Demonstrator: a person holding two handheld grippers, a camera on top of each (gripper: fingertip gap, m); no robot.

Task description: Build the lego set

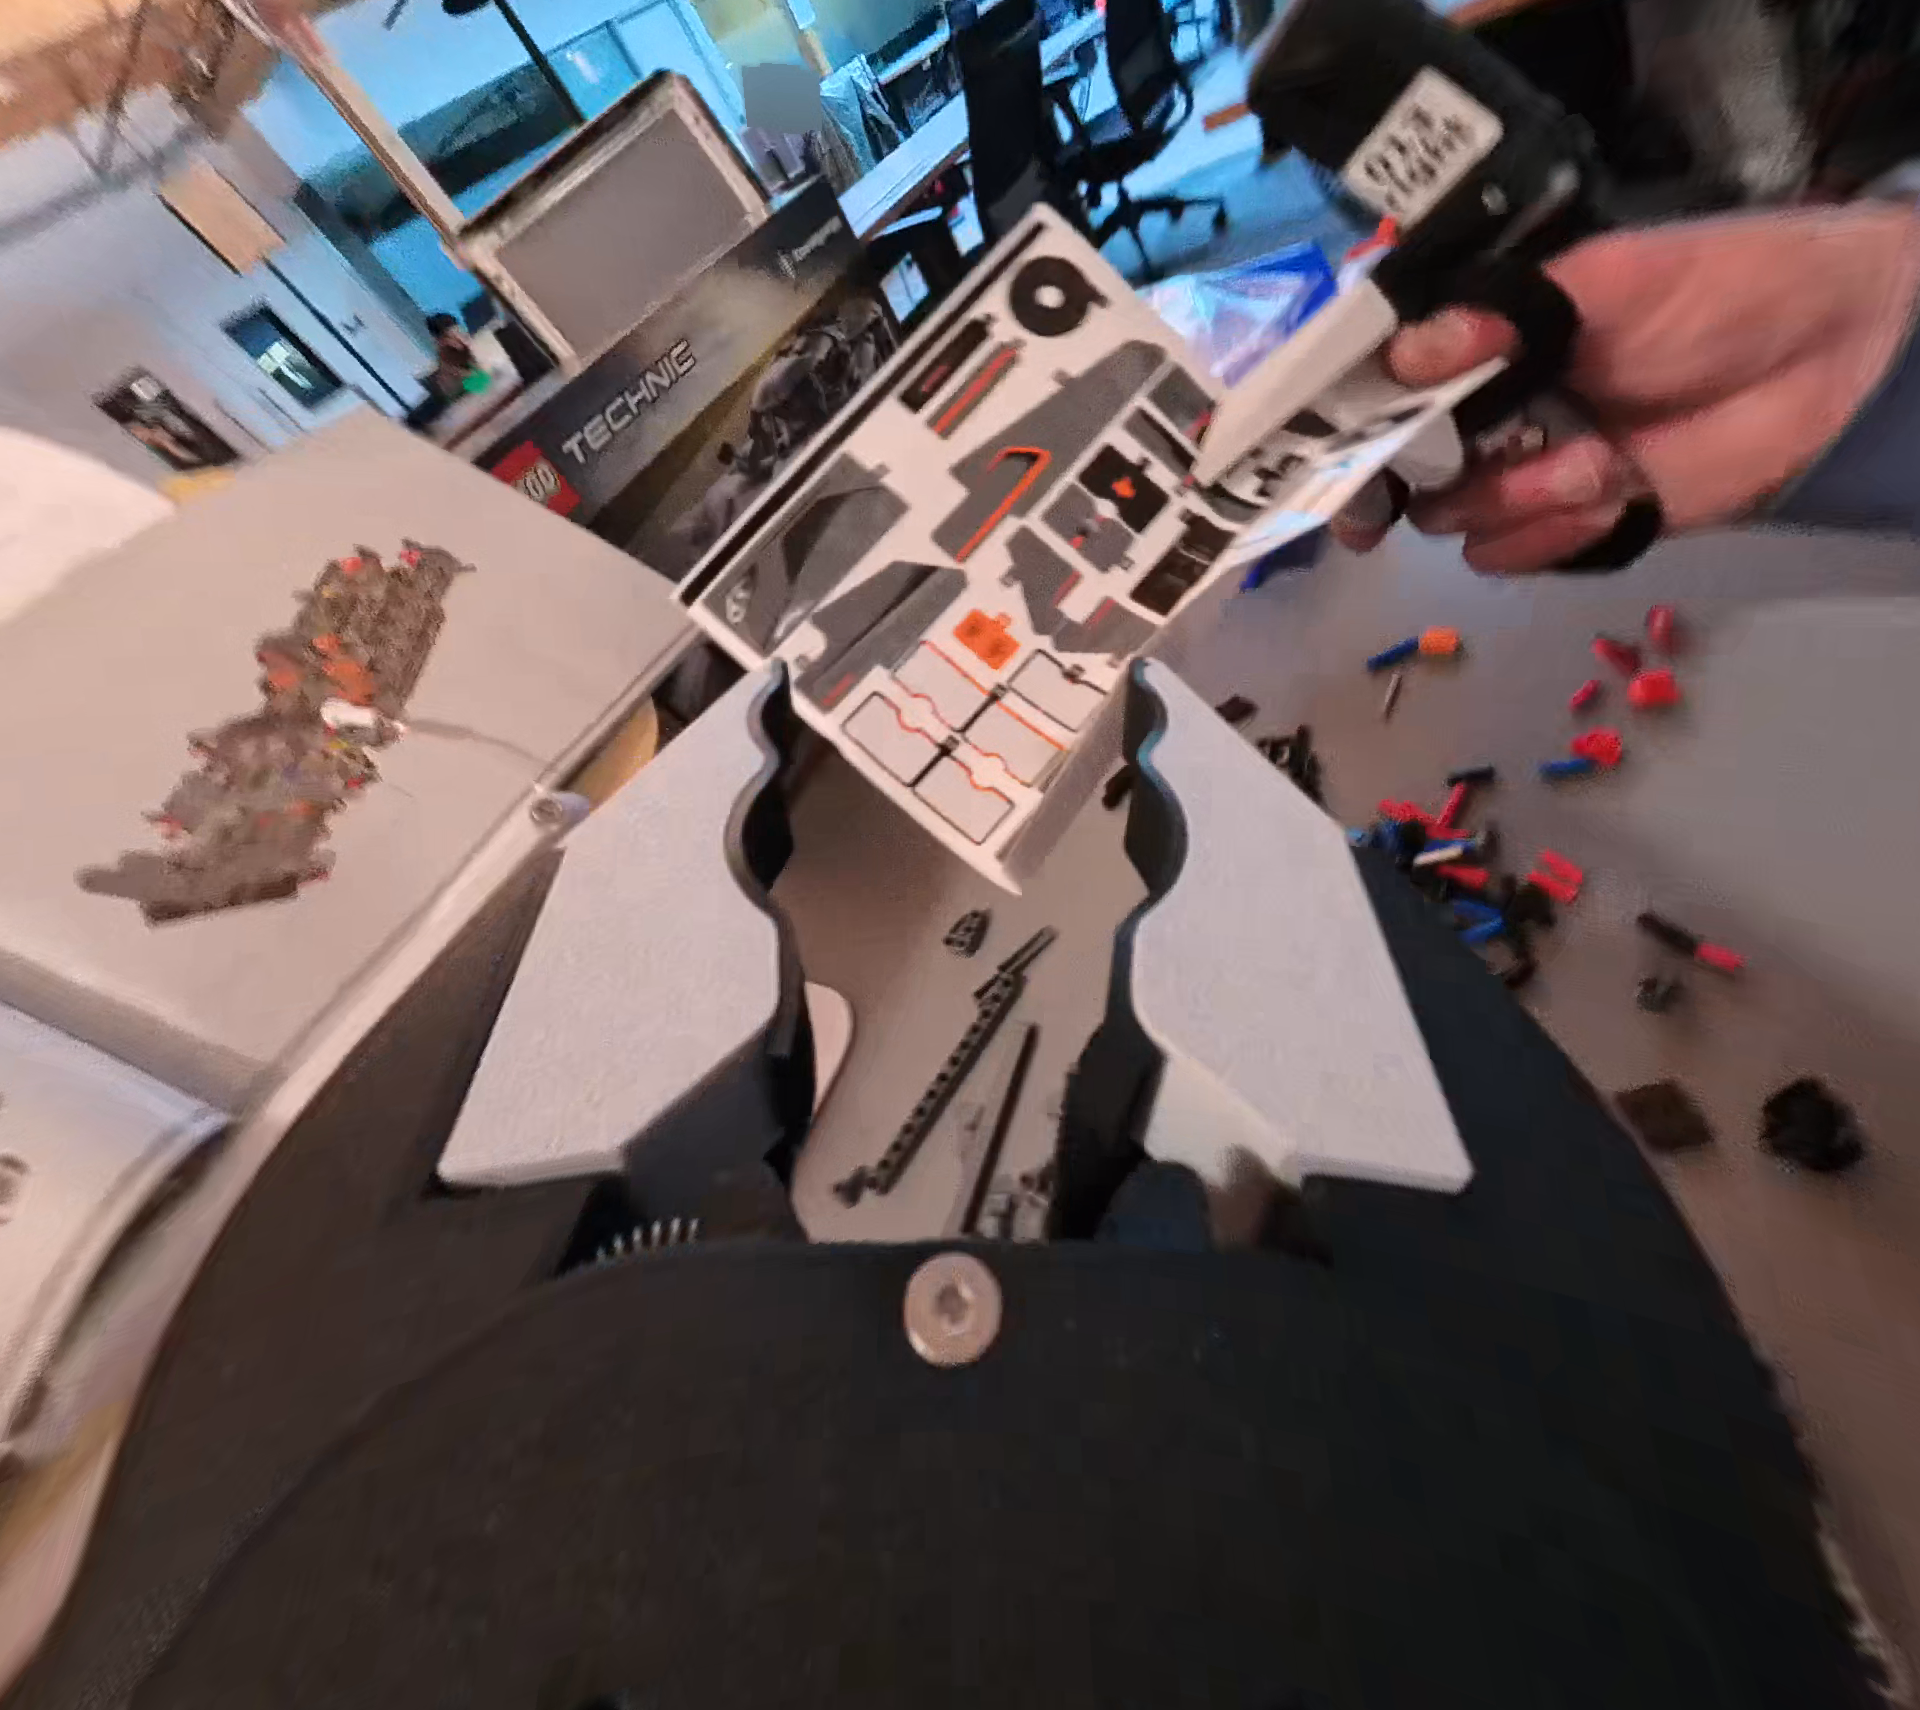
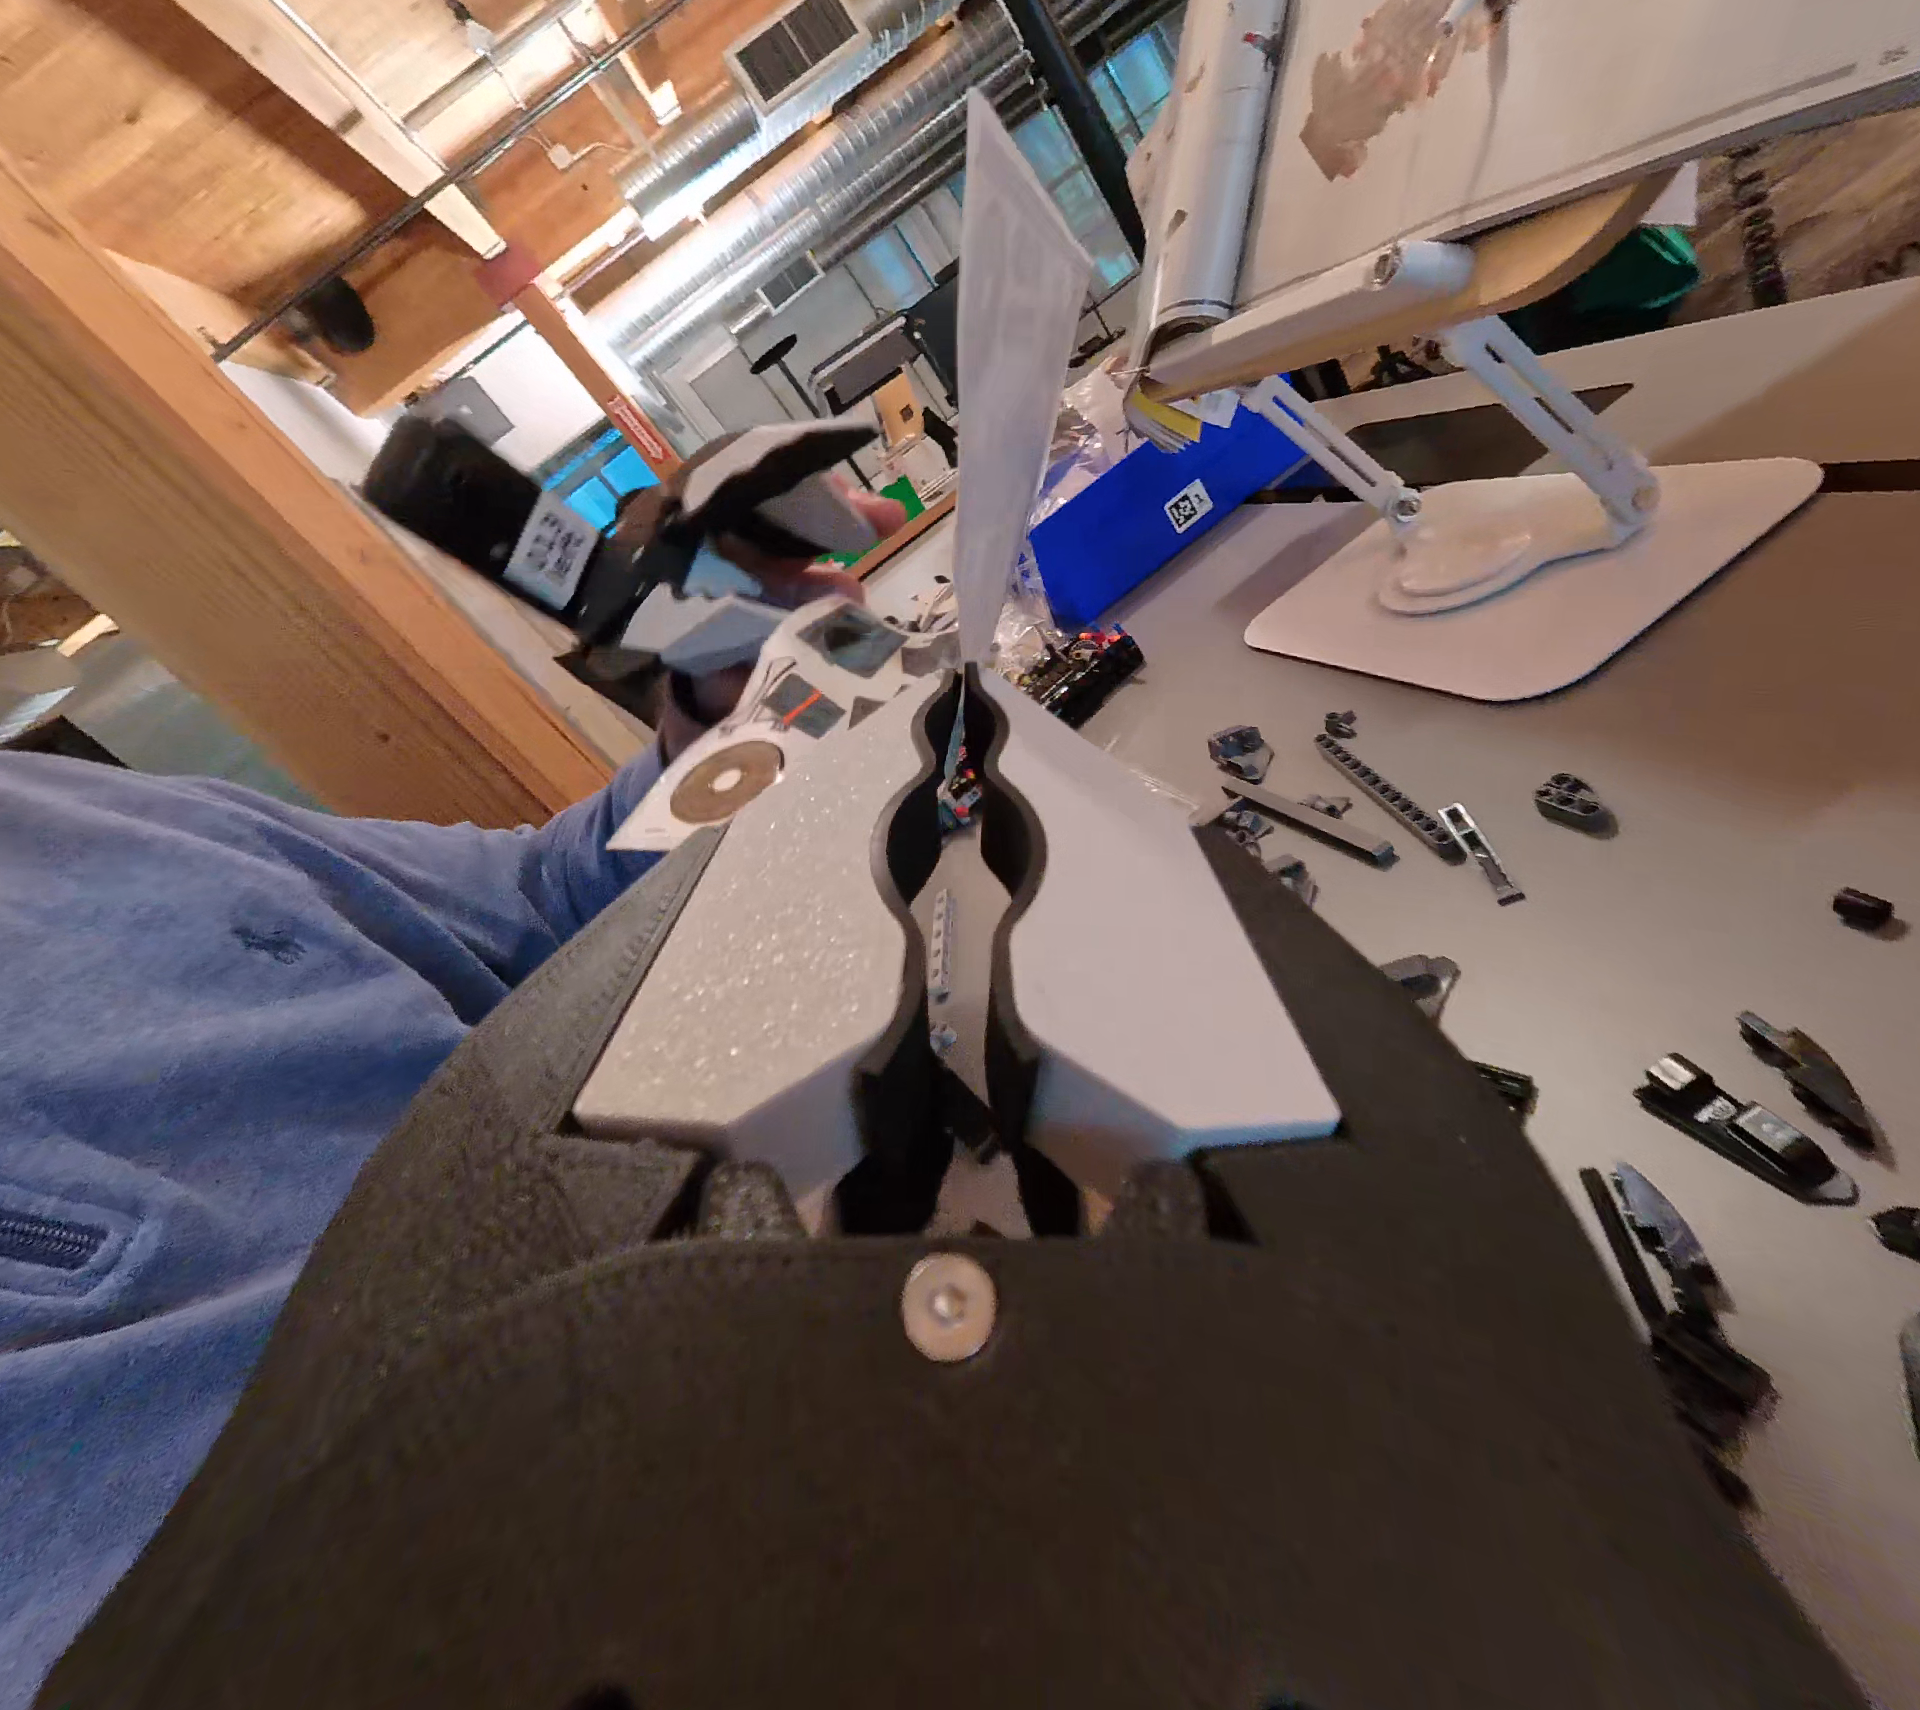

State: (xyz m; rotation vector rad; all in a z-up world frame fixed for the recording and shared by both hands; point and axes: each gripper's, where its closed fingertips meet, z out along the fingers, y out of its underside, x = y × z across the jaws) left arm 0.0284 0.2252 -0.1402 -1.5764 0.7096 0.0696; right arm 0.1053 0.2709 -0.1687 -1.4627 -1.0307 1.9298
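A white sticker sheet (image 1: pixel 977 538) with grey, black and orange stickers hangs in the air in front of me. My right gripper (image 1: pixel 1278 413) is shut on its right edge. In the right wrist view the sheet (image 2: pixel 1008 372) rises edge-on from the closed right gripper (image 2: pixel 966 673), with printed stickers showing to the left (image 2: pixel 727 777). My left gripper (image 1: pixel 956 704) is open, its fingertips on either side of the sheet's lower corner without clamping it. The left gripper also shows in the right wrist view (image 2: pixel 748 538).
An open instruction booklet (image 1: pixel 312 673) lies on a white stand (image 2: pixel 1538 559) at the left. The set's box (image 1: pixel 665 434) stands behind. Red, blue and black small parts (image 1: pixel 1455 839) and black beams (image 1: pixel 956 1058) are scattered on the table (image 2: pixel 1558 881). A blue bin (image 2: pixel 1132 517) sits farther back. There is about 10 cm between the tips of the two grippers.
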